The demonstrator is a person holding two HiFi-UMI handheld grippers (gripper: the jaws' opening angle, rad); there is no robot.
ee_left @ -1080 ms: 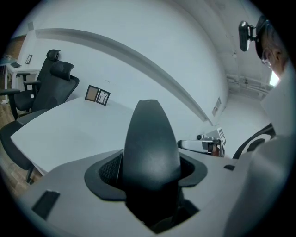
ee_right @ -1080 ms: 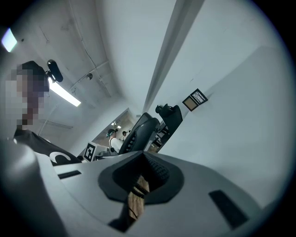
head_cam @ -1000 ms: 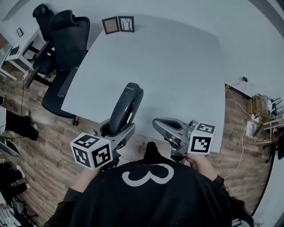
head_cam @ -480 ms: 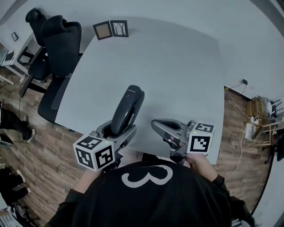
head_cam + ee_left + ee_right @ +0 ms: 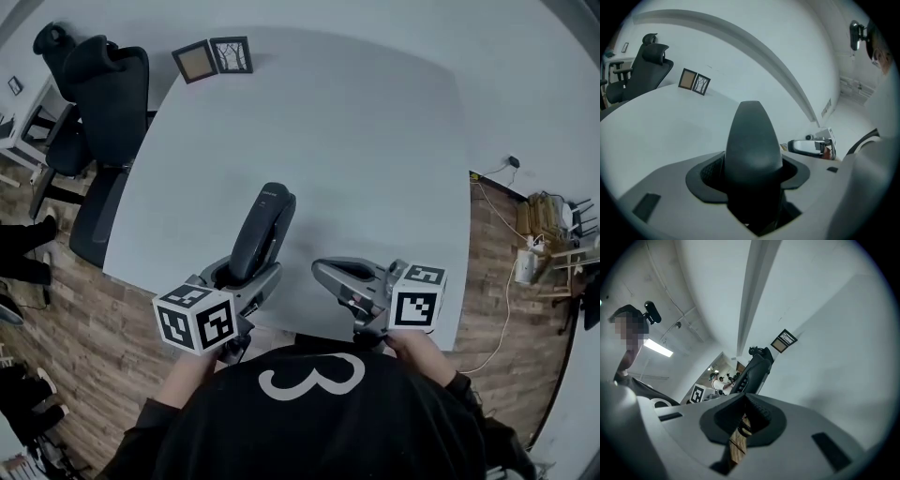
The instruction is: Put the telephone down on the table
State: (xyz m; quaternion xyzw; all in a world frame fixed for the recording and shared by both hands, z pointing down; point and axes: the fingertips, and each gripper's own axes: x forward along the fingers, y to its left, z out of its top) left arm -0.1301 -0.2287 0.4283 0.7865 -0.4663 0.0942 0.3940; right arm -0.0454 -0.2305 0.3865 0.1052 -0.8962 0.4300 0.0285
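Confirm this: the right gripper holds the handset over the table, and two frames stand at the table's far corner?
Not quite. The left gripper holds the handset, not the right gripper, as the head view shows. The handset is over the table, and two frames stand at its far corner.

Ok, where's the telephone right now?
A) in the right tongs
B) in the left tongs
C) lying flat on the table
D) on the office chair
B: the left gripper view shows the dark telephone clamped between the left tongs, its far end jutting forward over the table.
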